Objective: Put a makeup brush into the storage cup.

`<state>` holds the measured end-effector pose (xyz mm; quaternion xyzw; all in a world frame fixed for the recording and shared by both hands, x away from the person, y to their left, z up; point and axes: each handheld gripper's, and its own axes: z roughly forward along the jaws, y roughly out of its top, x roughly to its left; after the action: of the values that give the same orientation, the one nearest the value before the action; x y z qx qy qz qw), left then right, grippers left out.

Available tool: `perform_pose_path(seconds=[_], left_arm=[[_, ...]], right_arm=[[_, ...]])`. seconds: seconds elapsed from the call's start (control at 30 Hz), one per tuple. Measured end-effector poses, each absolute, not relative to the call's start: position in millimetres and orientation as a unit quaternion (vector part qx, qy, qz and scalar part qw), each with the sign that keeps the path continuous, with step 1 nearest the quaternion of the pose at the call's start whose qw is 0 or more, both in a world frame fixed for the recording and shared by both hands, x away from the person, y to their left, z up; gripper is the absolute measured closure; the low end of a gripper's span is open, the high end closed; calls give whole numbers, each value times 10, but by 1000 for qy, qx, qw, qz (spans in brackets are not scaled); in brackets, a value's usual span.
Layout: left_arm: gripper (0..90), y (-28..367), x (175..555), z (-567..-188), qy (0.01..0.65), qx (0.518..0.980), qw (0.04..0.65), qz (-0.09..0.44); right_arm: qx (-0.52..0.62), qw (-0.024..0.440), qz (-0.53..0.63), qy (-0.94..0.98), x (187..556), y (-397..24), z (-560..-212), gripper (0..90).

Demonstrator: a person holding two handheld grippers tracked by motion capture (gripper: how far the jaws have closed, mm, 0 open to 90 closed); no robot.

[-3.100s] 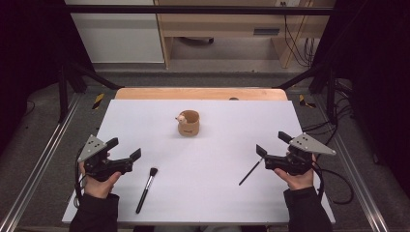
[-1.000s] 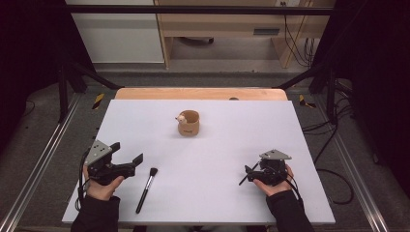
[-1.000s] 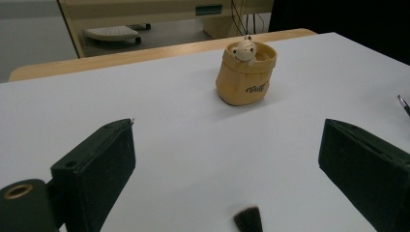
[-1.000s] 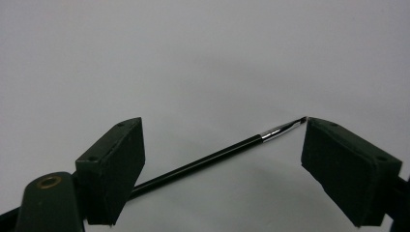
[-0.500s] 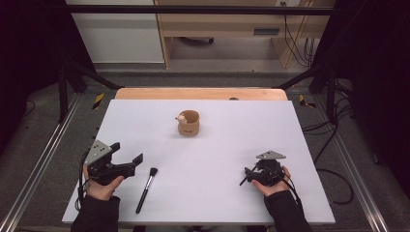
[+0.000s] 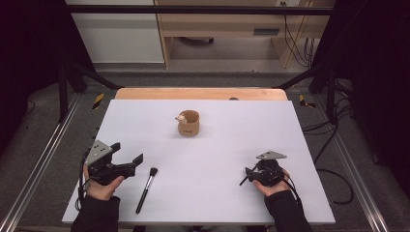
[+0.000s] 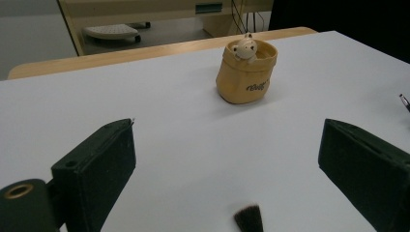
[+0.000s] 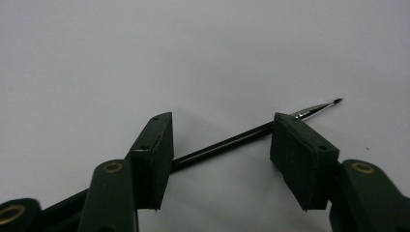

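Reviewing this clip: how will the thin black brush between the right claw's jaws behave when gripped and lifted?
The thin brush looks stiff and light. Its slender round handle may roll or pivot, since it lies slantwise across the right claw, whose jaws have been closing.

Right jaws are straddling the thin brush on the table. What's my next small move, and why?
Probably keep closing the right gripper. Its jaws have just been closing, and the thin brush lies slantwise between them on the table, with a gap still at the pads, so it is not yet gripped. Lift only once it is pinched.
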<state>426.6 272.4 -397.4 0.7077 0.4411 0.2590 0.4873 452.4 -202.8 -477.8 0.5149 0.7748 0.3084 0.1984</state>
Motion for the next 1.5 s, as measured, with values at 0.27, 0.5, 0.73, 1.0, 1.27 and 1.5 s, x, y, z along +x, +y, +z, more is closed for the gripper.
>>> perform_pose_path(seconds=[0.27, 0.5, 0.73, 1.0, 1.27, 1.5], left_arm=[[56, 2726, 4268, -3977, 442, 707, 487, 259], [56, 2723, 4268, -3979, 441, 708, 487, 258], [57, 2720, 4267, -3979, 441, 709, 486, 258], [58, 2721, 4267, -3979, 441, 709, 487, 258], [59, 2724, 4266, -3980, 441, 708, 487, 258], [59, 2726, 4265, -3980, 441, 708, 487, 259]], right_arm=[[506, 195, 306, 782, 4515, -2047, -4761, 543], [505, 189, 305, 785, 4501, -2053, -4742, 656], [506, 186, 300, 787, 4494, -2065, -4728, 717], [508, 184, 297, 787, 4491, -2105, -4708, 774], [516, 187, 286, 786, 4483, -2135, -4690, 808], [520, 190, 276, 786, 4478, -2150, -4682, 815]])
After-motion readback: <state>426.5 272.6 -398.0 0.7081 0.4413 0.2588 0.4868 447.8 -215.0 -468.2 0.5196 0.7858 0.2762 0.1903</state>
